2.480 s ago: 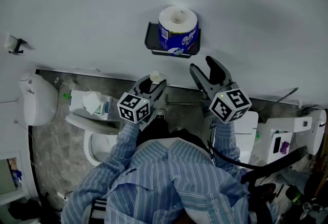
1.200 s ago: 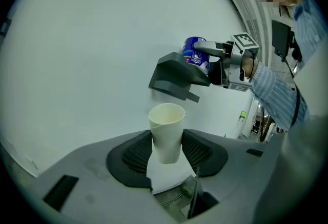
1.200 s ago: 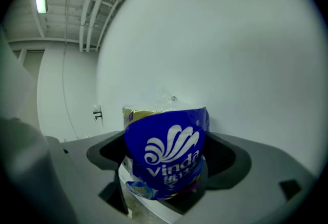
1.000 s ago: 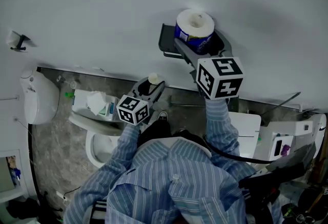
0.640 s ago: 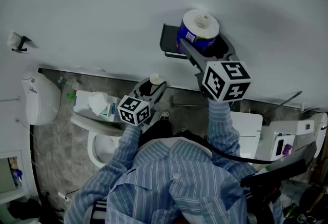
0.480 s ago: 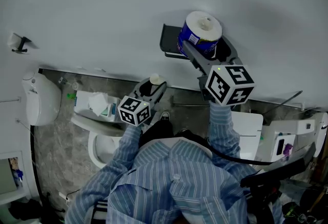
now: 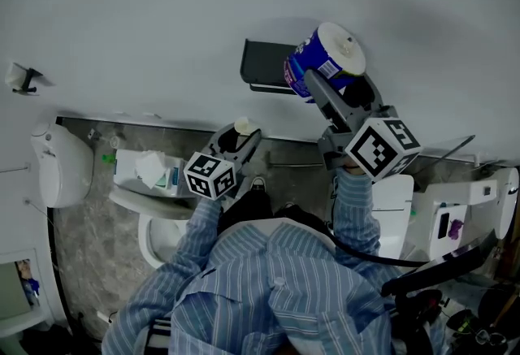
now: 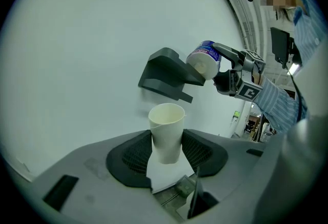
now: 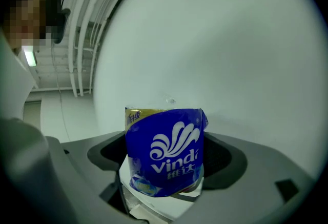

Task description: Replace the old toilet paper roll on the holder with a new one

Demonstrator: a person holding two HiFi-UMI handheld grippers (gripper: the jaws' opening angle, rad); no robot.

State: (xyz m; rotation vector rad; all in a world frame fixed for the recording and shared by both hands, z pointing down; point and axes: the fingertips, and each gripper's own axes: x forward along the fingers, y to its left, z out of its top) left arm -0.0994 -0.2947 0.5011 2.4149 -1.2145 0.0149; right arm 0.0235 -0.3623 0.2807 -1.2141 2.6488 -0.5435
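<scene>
1. Gripping a blue-wrapped toilet paper roll (image 9: pixel 164 154), the right gripper (image 7: pixel 337 87) had both jaws pressed on the roll's sides and held it tilted in front of the pale wall (image 7: pixel 146 12).
2. The roll hung just beside the right edge of the dark wall holder (image 7: pixel 264 65); whether they touched could not be told.
3. The left gripper (image 8: pixel 166 152) pinched an upright cardboard tube (image 8: pixel 166 128), lower than the holder and to its left, well apart from the right gripper.
4. Open wall spread above and to the left of the holder, while below it a toilet (image 7: pixel 136 201) and a tissue box (image 7: pixel 145 168) crowded the floor.
5. Counted: two grippers, one wrapped roll, one tube, one holder.
</scene>
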